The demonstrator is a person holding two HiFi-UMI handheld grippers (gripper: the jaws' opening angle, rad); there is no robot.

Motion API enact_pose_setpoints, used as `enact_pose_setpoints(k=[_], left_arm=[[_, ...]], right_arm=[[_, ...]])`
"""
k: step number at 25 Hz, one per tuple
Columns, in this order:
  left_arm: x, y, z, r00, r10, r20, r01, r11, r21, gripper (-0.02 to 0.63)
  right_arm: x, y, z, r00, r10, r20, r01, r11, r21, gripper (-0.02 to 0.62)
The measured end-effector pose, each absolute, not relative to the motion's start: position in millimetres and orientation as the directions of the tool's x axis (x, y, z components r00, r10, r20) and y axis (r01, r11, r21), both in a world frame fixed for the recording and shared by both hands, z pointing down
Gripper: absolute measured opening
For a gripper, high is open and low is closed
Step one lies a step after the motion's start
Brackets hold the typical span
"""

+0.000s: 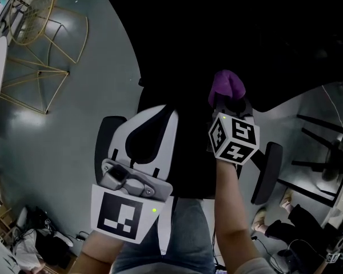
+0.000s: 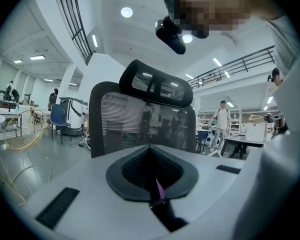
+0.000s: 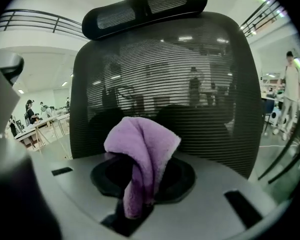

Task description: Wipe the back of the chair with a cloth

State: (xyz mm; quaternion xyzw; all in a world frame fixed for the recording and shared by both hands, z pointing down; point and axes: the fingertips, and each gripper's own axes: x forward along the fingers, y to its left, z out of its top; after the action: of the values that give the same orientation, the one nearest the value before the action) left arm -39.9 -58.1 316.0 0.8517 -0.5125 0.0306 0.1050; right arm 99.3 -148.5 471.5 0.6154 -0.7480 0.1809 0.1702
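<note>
Bunching up out of the right gripper is the cloth, a soft purple towelling rag, folded over on itself with one thick tail drooping down into the dark hollow between the jaws. Those jaws are clamped on that tail, so the cloth stands proud of the tips like a little mop head. From the head view the cloth sits at the very front of the right gripper, the marker cube just behind it and a bare forearm reaching straight forward.

Over on the other side, the left gripper is held lower and closer to the body. Its jaws are pressed together on nothing I can name; only a thin purple sliver shows at the seam, seen from the left gripper itself.

Right behind the cloth rises the chair back, black see-through mesh, with the headrest on top. Whether the cloth is touching the mesh, I can't tell. The left gripper view has the chair back further off and upright. Beyond it, a grey floor and a gold wire chair.
</note>
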Motion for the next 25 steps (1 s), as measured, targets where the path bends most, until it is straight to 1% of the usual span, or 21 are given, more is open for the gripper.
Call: enact_pose_setpoints(k=[9, 25], left_arm=[[-12.0, -62.6, 315.2, 0.496, -0.854, 0.158, -0.867, -0.477, 0.146, 0.012], [35.8, -63.3, 318.8, 0.547, -0.822, 0.159, -0.836, -0.527, 0.153, 0.012]], right_arm=[[127.0, -145.5, 471.3, -0.175, -0.861, 0.477, -0.983, 0.176, -0.044, 0.100], [194.4, -135.3, 471.5, -0.096, -0.875, 0.475, -0.995, 0.096, -0.024, 0.100]])
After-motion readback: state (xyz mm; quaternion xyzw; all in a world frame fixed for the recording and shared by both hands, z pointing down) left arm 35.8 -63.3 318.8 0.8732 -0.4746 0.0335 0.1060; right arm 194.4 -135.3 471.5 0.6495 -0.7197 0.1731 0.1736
